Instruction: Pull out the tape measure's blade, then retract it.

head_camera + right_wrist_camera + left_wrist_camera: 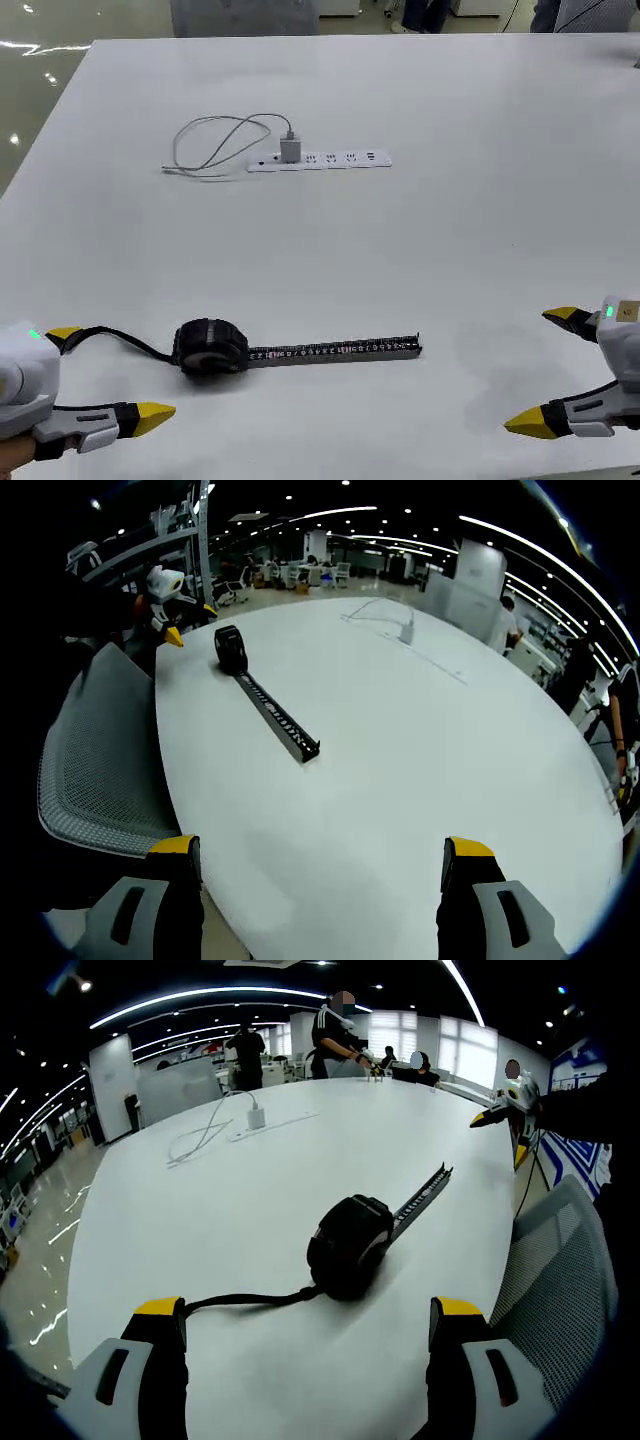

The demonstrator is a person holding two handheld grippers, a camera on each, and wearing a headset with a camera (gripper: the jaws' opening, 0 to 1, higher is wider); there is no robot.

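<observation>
Black tape measure (211,347) on white table (450,230), blade (335,349) partly out, strap (120,338) trailing, left claw (110,372), right claw (537,370) both released.

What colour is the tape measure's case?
Black. The tape measure's case shows best in the left gripper view.

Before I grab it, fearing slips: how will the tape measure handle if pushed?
The blade lies straight, so probably springy-stiff, not limp. The compact case likely feels heavy for its size. Its curving strap looks floppy.

No readable text (blade (335,349) numerals tiny)
</observation>
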